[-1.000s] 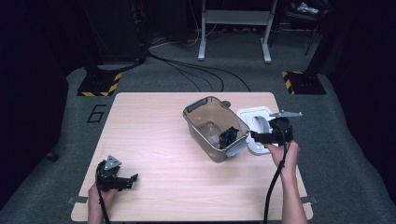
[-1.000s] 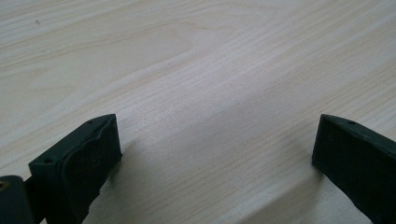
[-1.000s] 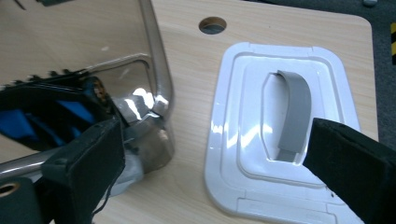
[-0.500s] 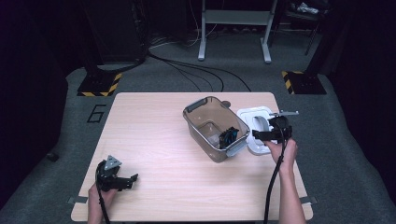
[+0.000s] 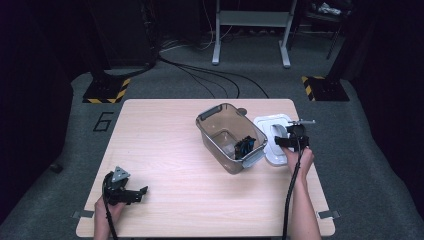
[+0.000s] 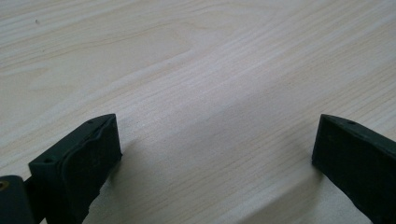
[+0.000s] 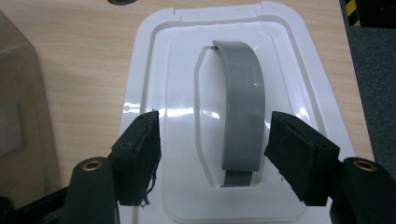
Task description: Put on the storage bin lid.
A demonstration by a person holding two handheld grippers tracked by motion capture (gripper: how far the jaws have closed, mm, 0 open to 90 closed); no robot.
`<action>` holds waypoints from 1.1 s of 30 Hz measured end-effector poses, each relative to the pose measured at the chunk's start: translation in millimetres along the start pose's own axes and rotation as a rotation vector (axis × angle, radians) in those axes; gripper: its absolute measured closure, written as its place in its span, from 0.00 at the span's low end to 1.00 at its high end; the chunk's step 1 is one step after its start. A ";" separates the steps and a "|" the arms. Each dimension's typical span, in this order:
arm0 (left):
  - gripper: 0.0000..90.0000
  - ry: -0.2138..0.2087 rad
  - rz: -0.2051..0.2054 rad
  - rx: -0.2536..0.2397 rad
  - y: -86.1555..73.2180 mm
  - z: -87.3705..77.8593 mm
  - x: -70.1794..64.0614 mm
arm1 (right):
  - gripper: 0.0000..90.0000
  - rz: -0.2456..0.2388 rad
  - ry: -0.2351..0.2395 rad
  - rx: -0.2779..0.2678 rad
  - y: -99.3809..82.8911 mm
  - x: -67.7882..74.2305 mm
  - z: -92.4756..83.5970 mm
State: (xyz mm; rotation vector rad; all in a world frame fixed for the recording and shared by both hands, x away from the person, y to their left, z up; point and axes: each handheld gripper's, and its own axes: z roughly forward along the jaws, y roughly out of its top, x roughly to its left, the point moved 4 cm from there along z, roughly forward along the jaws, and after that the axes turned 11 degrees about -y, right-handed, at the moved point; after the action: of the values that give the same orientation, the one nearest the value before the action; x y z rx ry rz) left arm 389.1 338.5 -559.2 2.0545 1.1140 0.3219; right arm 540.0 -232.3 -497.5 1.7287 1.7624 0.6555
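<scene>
One black item [image 5: 243, 146] lies in the tub [image 5: 218, 112]; right gripper [image 7: 212, 140], jaws closing, straddles the lid's handle [image 7: 241, 116].

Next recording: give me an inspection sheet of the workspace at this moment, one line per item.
Surface: light wooden table, bare between the things.
Job's things: white lid lies flat beside the clear bin; its grey handle is raised.
Clutter: a small black and blue thing inside the bin; what it is cannot be told.
Grippers: right gripper has just been closing, jaws either side of the handle, not yet touching it; left gripper open over bare wood.
Cables: one trails from each gripper; more lie on the floor behind.
Surroundings: dark room, grey floor, hazard-striped stand bases, metal frame.
</scene>
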 end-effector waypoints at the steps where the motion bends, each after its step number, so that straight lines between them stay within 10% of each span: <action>1: 0.01 -0.001 -0.001 0.002 -0.1 -0.1 -0.2 | 0.40 0.001 -0.004 0.005 -0.8 -1.0 2.1; 18: 0.01 0.000 0.000 0.000 0.0 0.0 -0.1 | 0.65 -0.004 -0.064 0.021 -6.7 -3.8 26.5; 33: 0.01 -0.001 -0.004 0.001 -0.2 0.0 -0.5 | 0.74 -0.029 -0.040 0.012 -3.4 -6.8 9.0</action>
State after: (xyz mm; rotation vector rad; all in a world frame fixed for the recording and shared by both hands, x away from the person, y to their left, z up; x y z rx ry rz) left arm 388.7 338.2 -559.2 2.0525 1.1178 0.3179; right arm 543.8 -239.6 -505.8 1.7087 1.7641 0.5953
